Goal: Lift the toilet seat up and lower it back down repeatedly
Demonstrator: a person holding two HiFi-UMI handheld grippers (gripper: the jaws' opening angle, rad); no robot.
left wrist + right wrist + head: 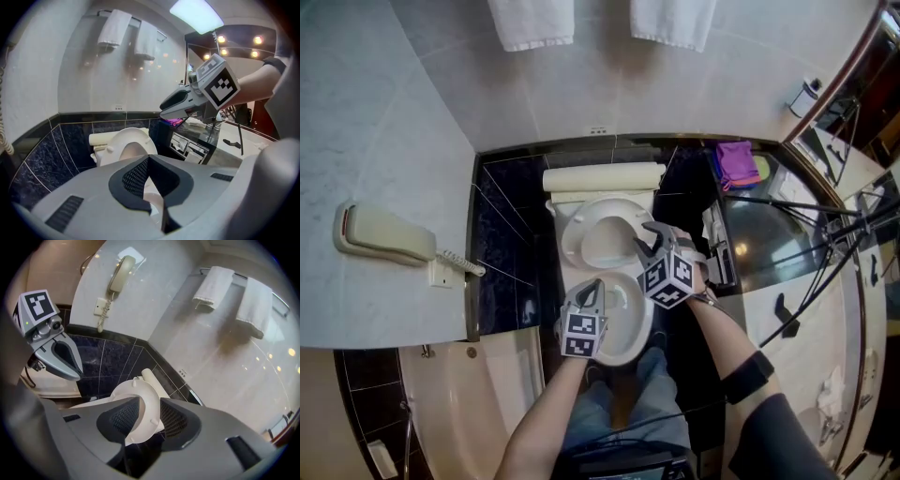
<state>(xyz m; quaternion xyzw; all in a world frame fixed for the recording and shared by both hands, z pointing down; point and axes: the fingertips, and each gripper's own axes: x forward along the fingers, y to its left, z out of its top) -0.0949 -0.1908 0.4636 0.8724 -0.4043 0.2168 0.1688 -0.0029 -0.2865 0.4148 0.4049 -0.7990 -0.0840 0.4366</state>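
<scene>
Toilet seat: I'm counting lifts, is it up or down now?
Up: the toilet seat stands upright, underside bumpers showing, clear of the bowl.

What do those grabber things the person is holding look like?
The left gripper and right gripper are both grey and shaped like beaks, with black meshy pads inside. Each carries a cube printed with black-and-white square markers. The person's right arm wears a black band and a dark sleeve.

Tight slot: dark tiled wall (508, 248) close on the toilet's left, black counter (752, 232) close on its right. Raised toilet seat (572, 234) leans back on the tank (605, 178) and closes off the rear. Free room is above the open bowl (637, 328); the person's legs (652, 394) crowd the front.
</scene>
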